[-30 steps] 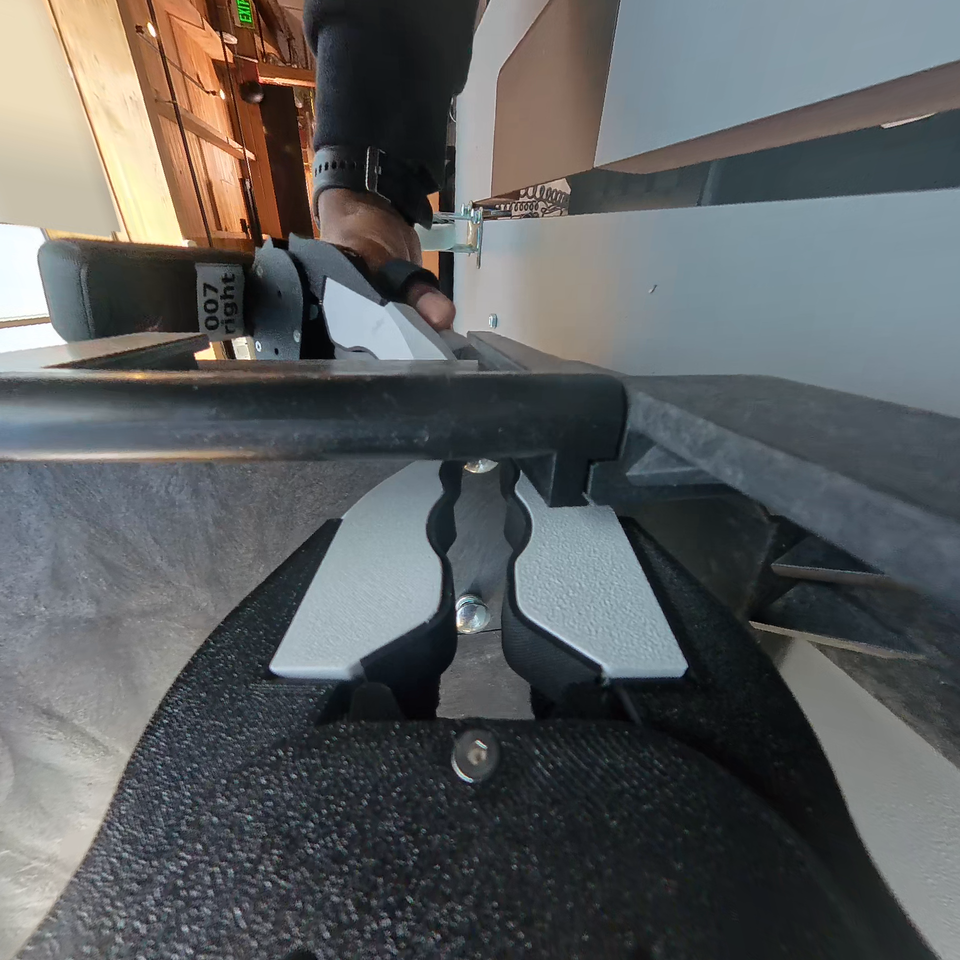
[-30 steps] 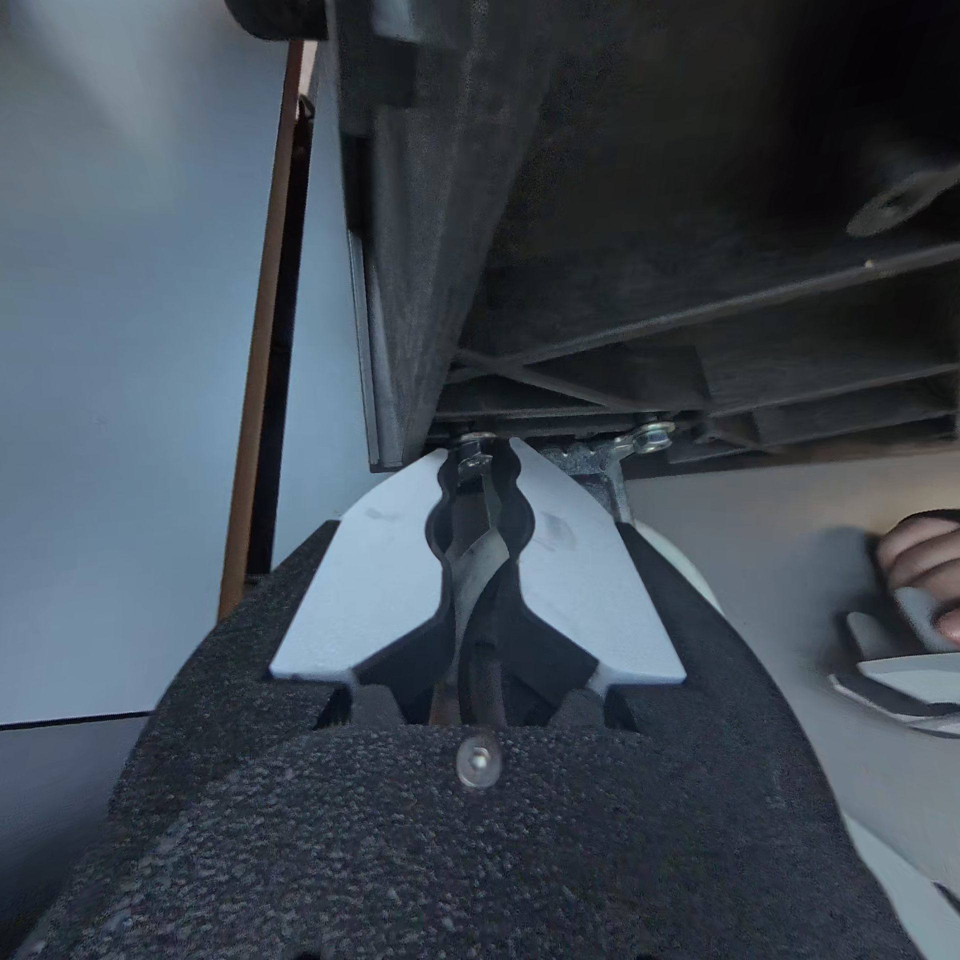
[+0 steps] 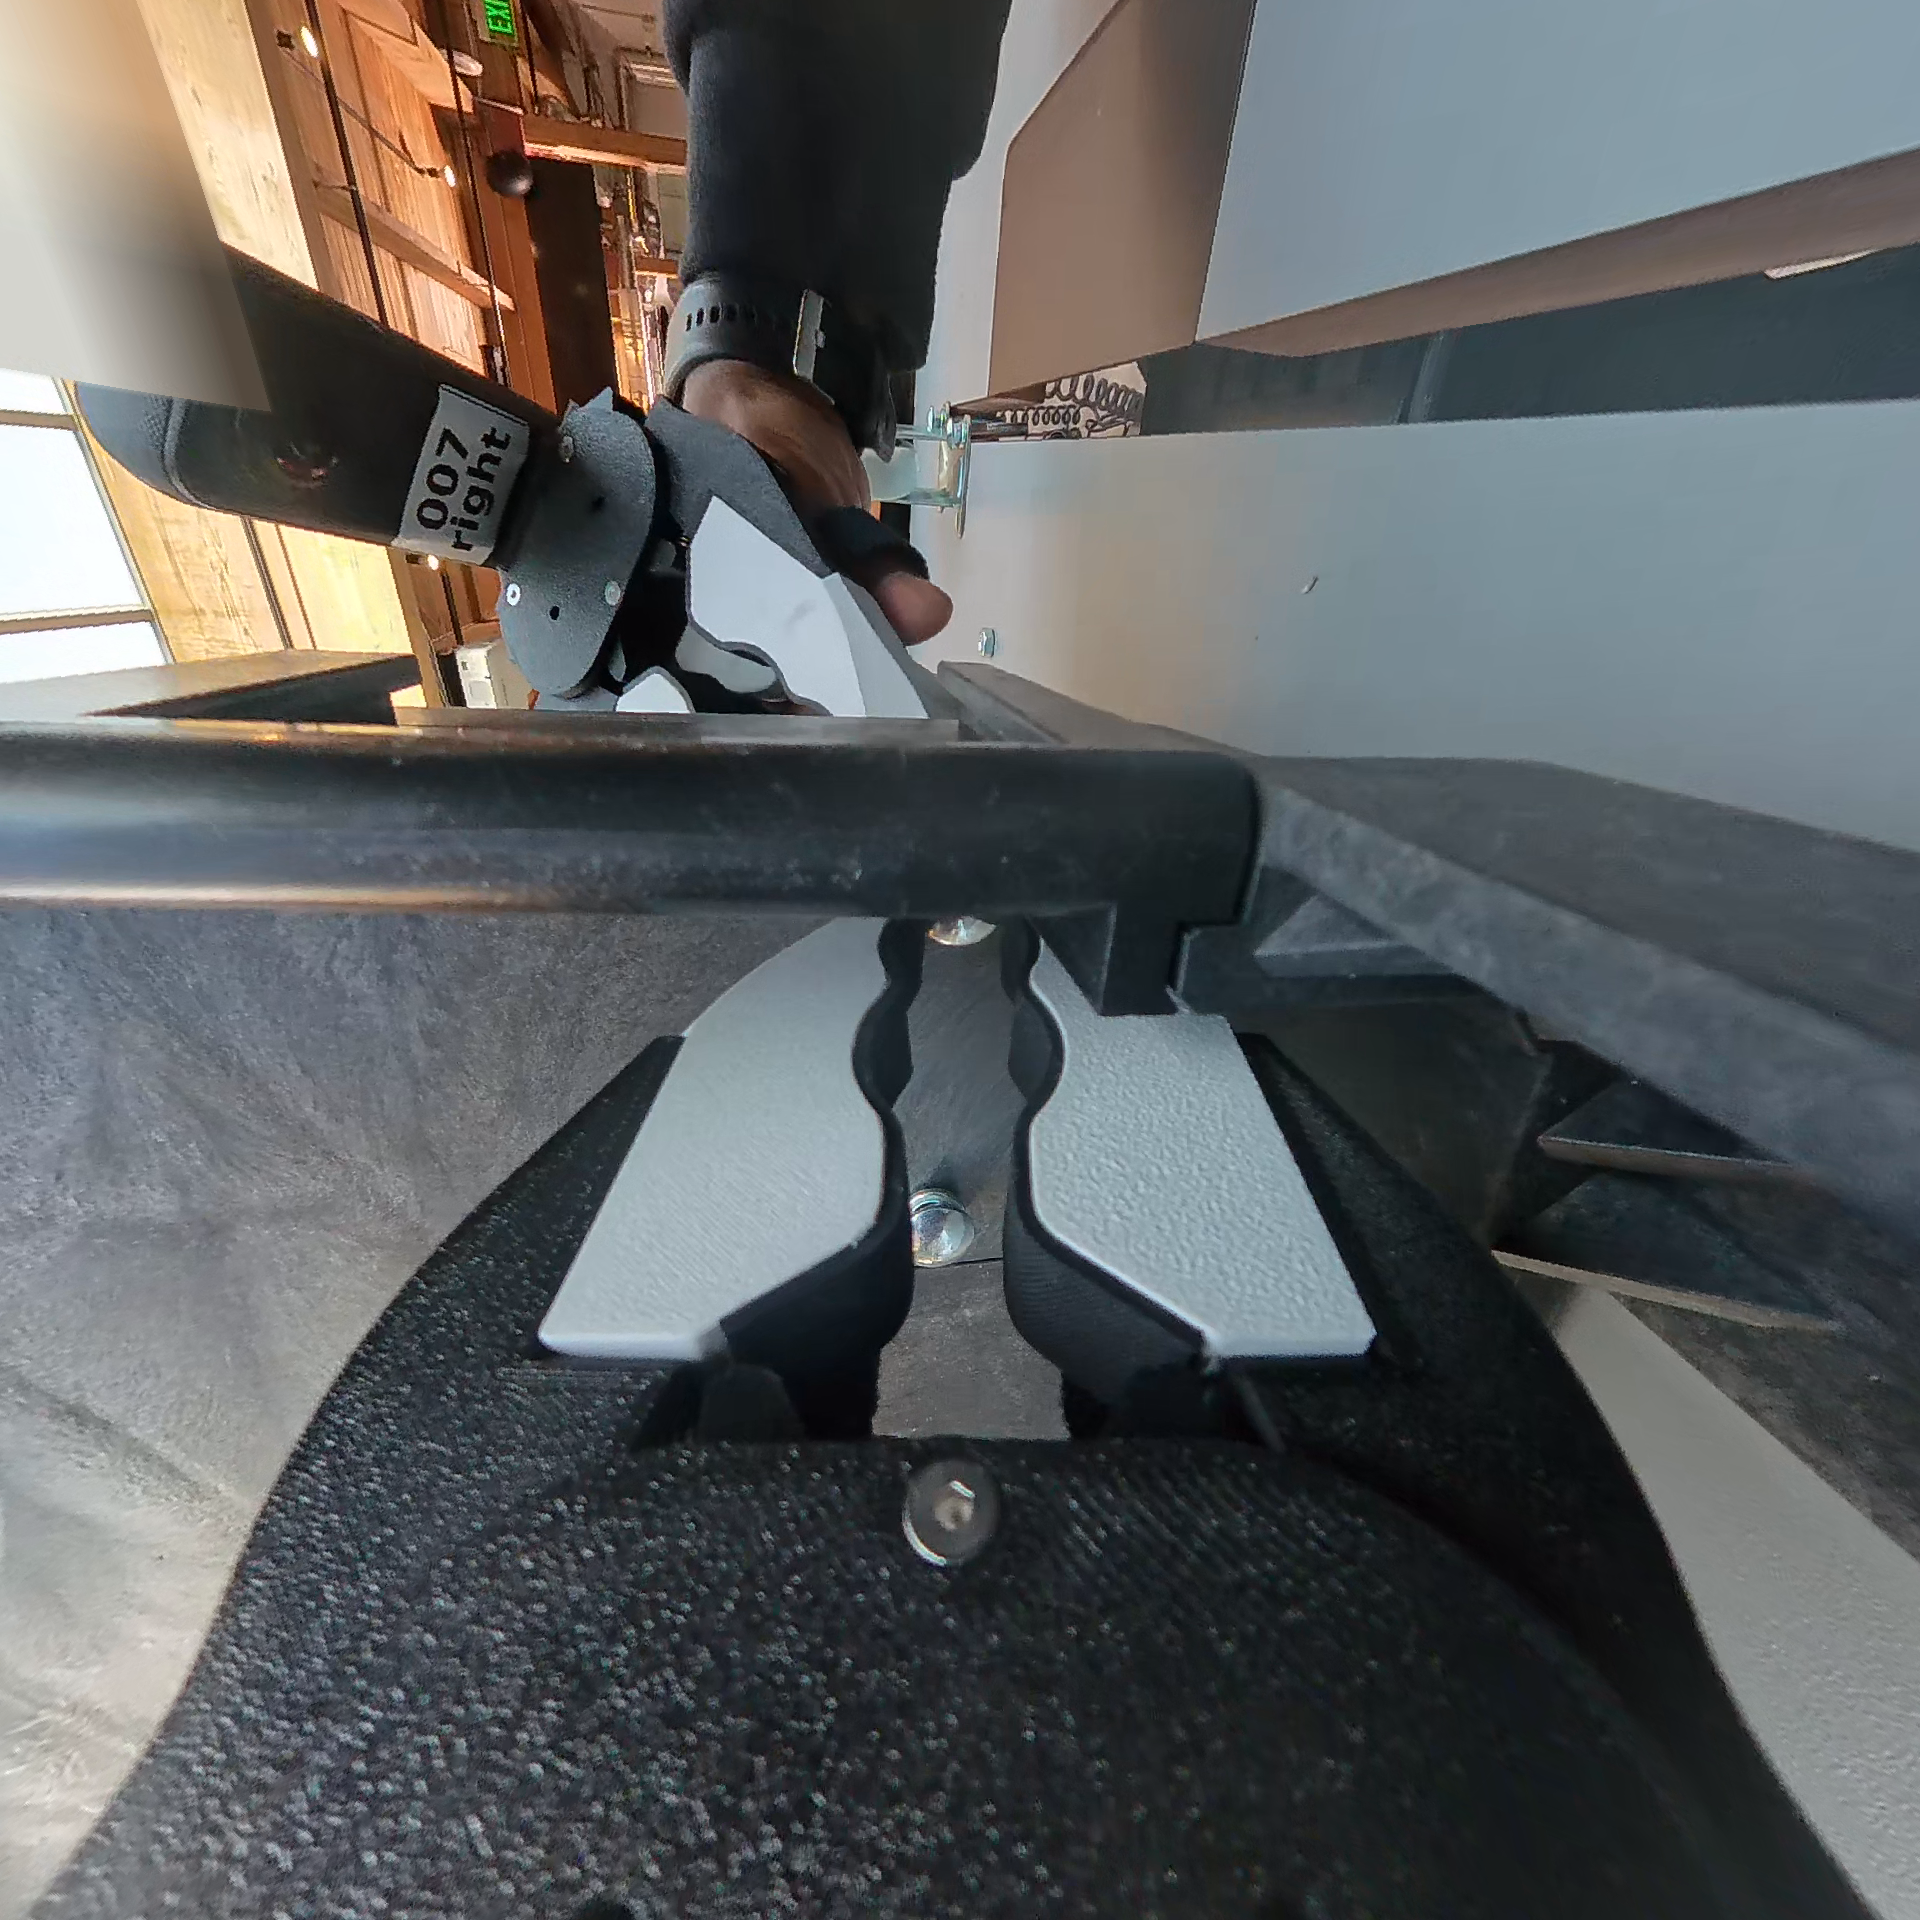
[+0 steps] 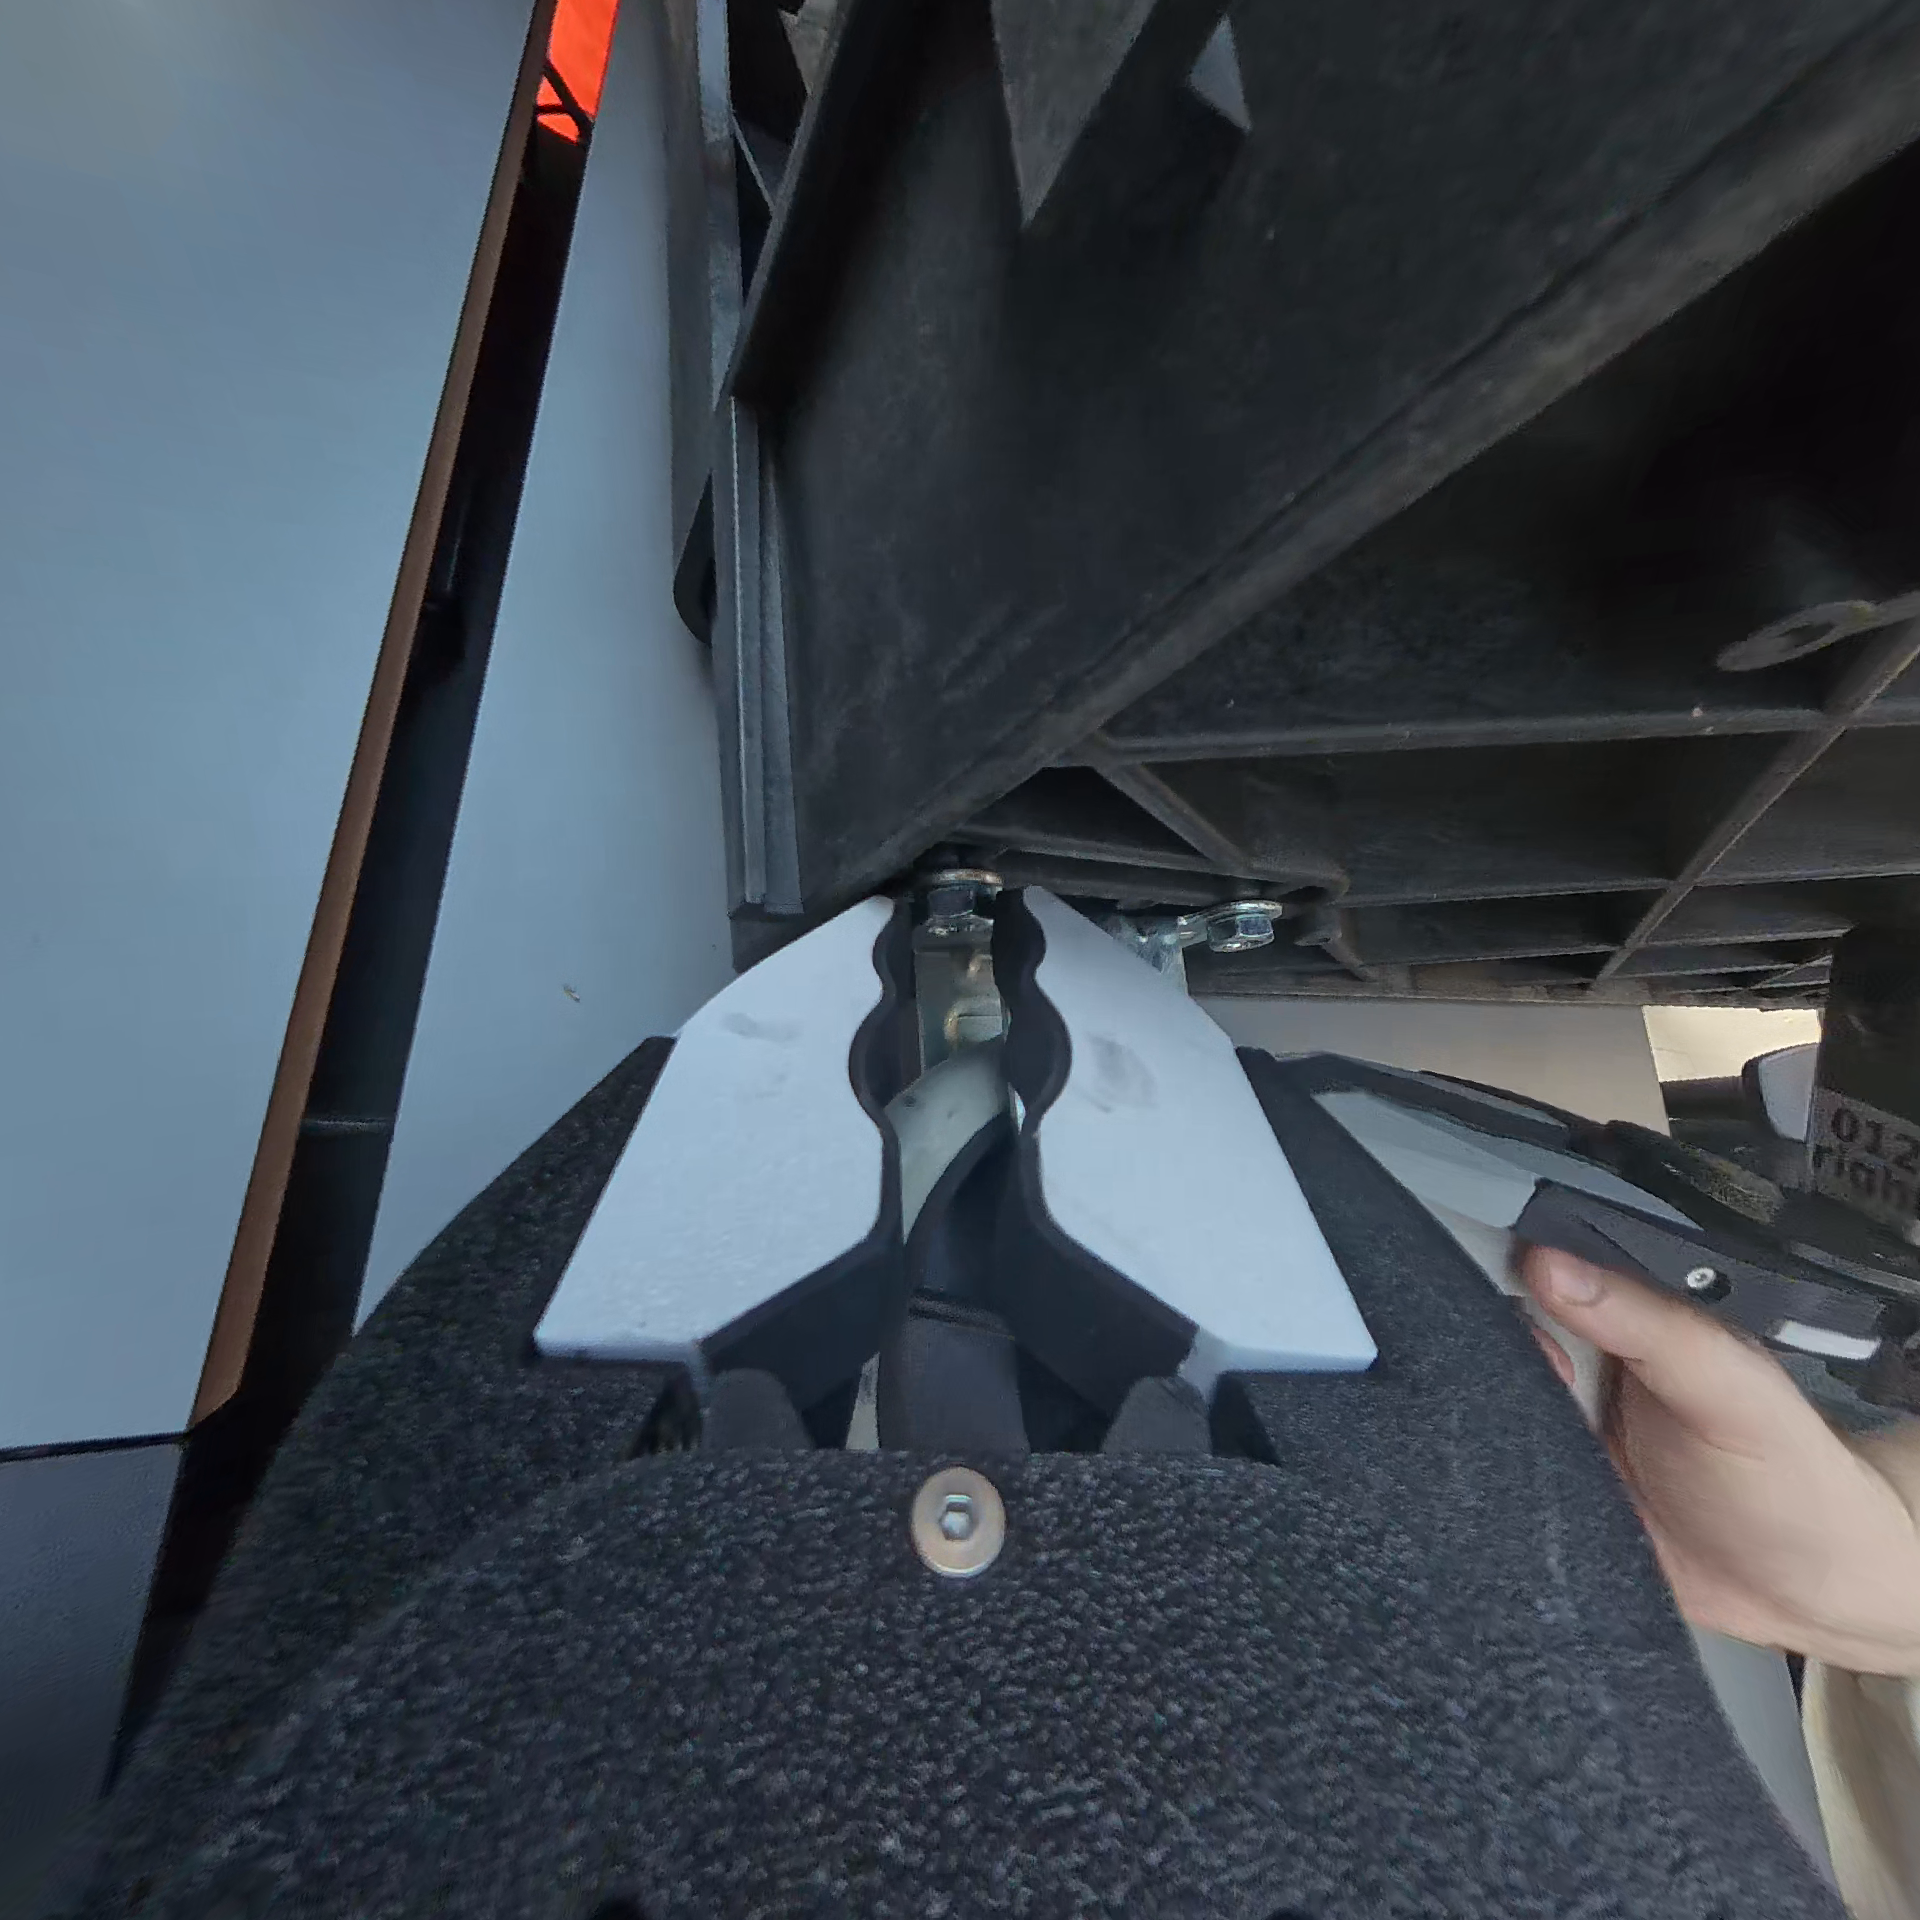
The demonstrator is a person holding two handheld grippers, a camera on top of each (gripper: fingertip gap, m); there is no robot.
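Right gripper (image 4: 951,914) is tilting up more vs a sec ago; in the left cam its handle is now slanting instead of lying flat, and the hand (image 3: 790,447) on it is sitting higher. Right cam is also showing way more of the black plastic bin (image 4: 1351,520) from underneath, ribs and all.

Left gripper (image 3: 956,935) isn't budging afaict. Its claw is staying narrow, w/ a grey metal strip (image 3: 951,1081) filling the gap btwn the pads. The tips are tucking under the bin's black rim (image 3: 623,821), so the very ends are hidden. Two bolts (image 3: 940,1226) are showing on that strip.

Right claw is also narrow and looks to be clamping a metal bracket (image 4: 956,997) bolted to the bin's underside, right below a nut (image 4: 956,899). Second nut (image 4: 1242,925) is sitting just beside, to the right.

White panel (image 3: 1455,571) is running along behind the bin. Other hand (image 4: 1714,1455) is gripping the left tool at the lower right edge of the right cam.
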